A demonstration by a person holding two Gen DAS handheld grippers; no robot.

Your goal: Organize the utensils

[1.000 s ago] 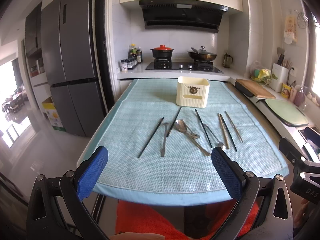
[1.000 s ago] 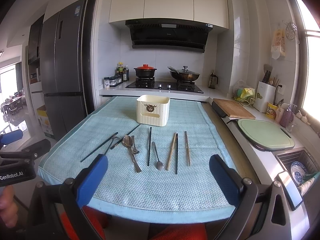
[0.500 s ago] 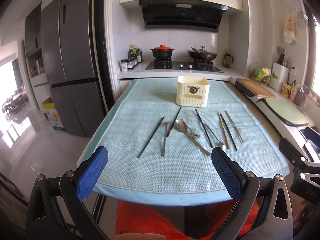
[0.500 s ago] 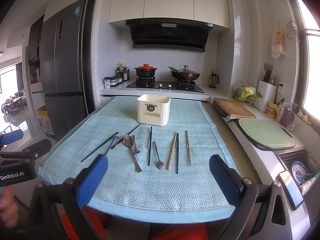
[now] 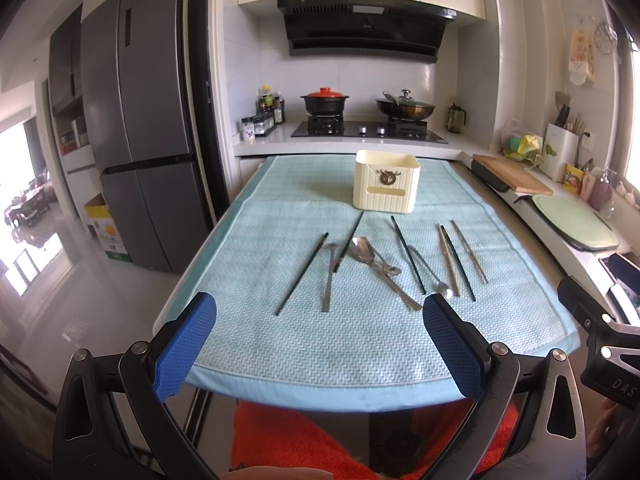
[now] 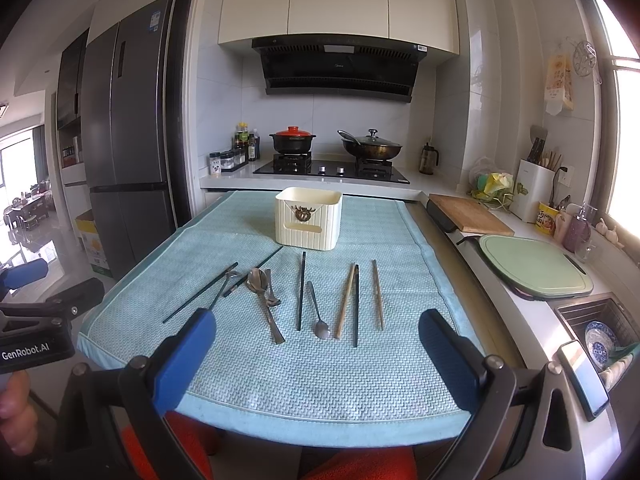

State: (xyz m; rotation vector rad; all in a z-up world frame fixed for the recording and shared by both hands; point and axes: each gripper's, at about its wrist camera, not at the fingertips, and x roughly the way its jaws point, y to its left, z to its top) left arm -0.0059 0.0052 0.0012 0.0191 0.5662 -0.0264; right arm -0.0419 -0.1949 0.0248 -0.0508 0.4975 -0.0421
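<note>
The left tongs point(image 5: 318, 346) were wide apart and held nothing. Their blue pads point(image 5: 185, 344) hung over the near edge of the tabletop point(image 5: 506, 206). The right tongs point(image 6: 316, 360) were wide apart too, with nothing between them, and they also sat by the near edge. The left tongs showed at the left side of the right view, with a hand point(image 6: 14, 408) under them.

A light blue mat point(image 5: 360, 344) covered the tabletop. The utensils lay on it in a loose row, past the tongs. On the left was a black chopstick point(image 5: 302, 274) and beside it a metal utensil point(image 5: 329, 276) with its head hard to make out. Another black chopstick point(image 5: 348, 240) crossed near its top. In the middle lay a big spoon point(image 5: 384, 272) with a smaller spoon point(image 5: 386, 266) touching it. Next came a black chopstick point(image 5: 408, 256) and a small spoon point(image 5: 430, 272) with its bowl toward the tongs. On the right, a wooden chopstick point(image 5: 450, 260) and a black one point(image 5: 460, 264) lay close together, and one more wooden chopstick point(image 5: 469, 251) lay just beside them.

Farther back on the mat stood a cream holder box point(image 5: 386, 180), upright, apart from the utensils. Behind it were a stove point(image 5: 368, 130), a pot with a red lid point(image 5: 325, 100) and a wok point(image 5: 405, 106).
</note>
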